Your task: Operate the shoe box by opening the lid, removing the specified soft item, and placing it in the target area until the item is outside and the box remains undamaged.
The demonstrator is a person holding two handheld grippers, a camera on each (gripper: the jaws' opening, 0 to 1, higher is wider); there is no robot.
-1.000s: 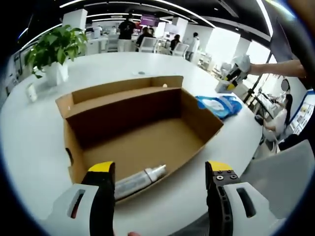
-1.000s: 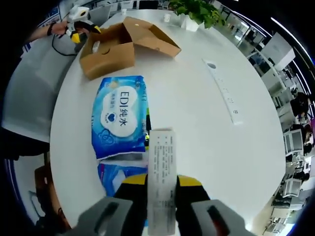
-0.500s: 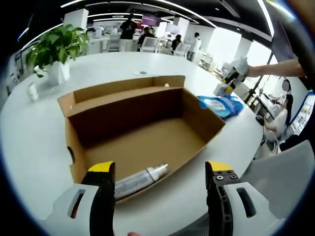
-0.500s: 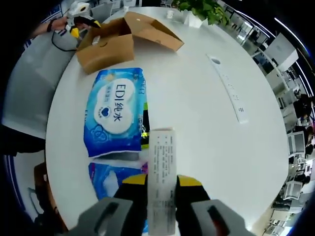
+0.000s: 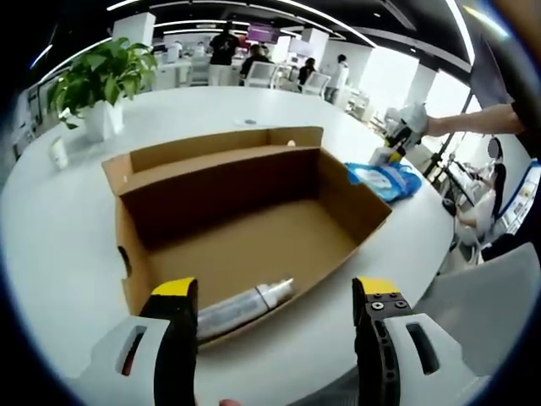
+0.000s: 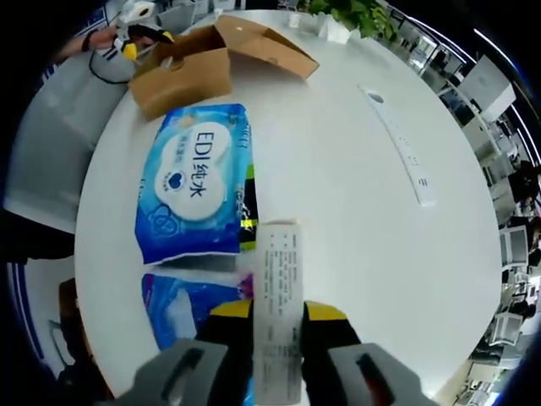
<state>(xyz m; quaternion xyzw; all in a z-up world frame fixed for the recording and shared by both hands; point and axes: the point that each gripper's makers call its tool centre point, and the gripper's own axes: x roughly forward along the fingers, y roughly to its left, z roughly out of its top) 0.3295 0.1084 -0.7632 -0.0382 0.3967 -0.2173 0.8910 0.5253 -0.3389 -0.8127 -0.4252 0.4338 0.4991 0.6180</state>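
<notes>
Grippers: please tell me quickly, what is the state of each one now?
Left gripper: open, jaws wide apart, holding nothing, above the cardboard box.
Right gripper: shut on a white printed pack, beside the blue wipes pack.

white round table (image 5: 51,245) | potted plant (image 5: 100,80) | ceiling strip lights (image 5: 254,8) | possibly desks (image 6: 507,245) beyond

Potted plant (image 5: 100,80) and power strip (image 6: 399,144) on white table (image 6: 330,194).

Tube (image 5: 245,306) inside box (image 5: 338,190)
</notes>
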